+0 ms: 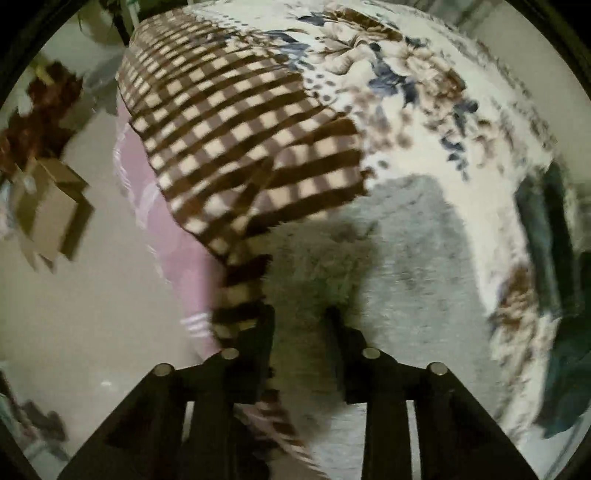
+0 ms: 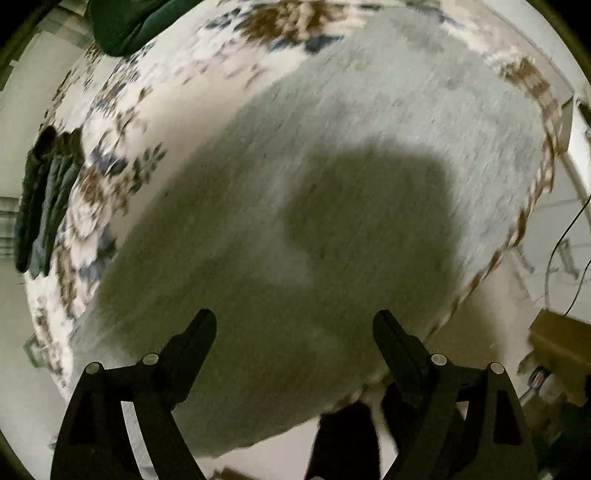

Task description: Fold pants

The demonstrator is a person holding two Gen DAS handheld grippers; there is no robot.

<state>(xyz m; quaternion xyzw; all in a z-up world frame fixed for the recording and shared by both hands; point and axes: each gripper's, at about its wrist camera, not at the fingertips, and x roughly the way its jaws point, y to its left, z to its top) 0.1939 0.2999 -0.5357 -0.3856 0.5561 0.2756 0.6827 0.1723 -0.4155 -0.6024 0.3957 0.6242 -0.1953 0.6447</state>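
Observation:
Brown-and-cream checked pants point(image 1: 236, 122) lie across the far left of a floral blanket point(image 1: 424, 122) on the bed in the left wrist view. One narrow end trails down past the left finger point(image 1: 258, 354). My left gripper point(image 1: 301, 332) is open over the grey middle of the blanket, its jaws a hand's width apart; the cloth touches the left finger's outer side. My right gripper point(image 2: 295, 325) is open and empty above the grey centre of the blanket point(image 2: 332, 184). The pants do not show in the right wrist view.
Dark green folded clothes point(image 2: 48, 199) lie at the blanket's left edge, more at the top point(image 2: 129, 22) and in the left wrist view point(image 1: 546, 229). A pink sheet point(image 1: 162, 229) hangs off the bed. Cardboard boxes point(image 1: 51, 210) point(image 2: 561, 343) stand on the floor.

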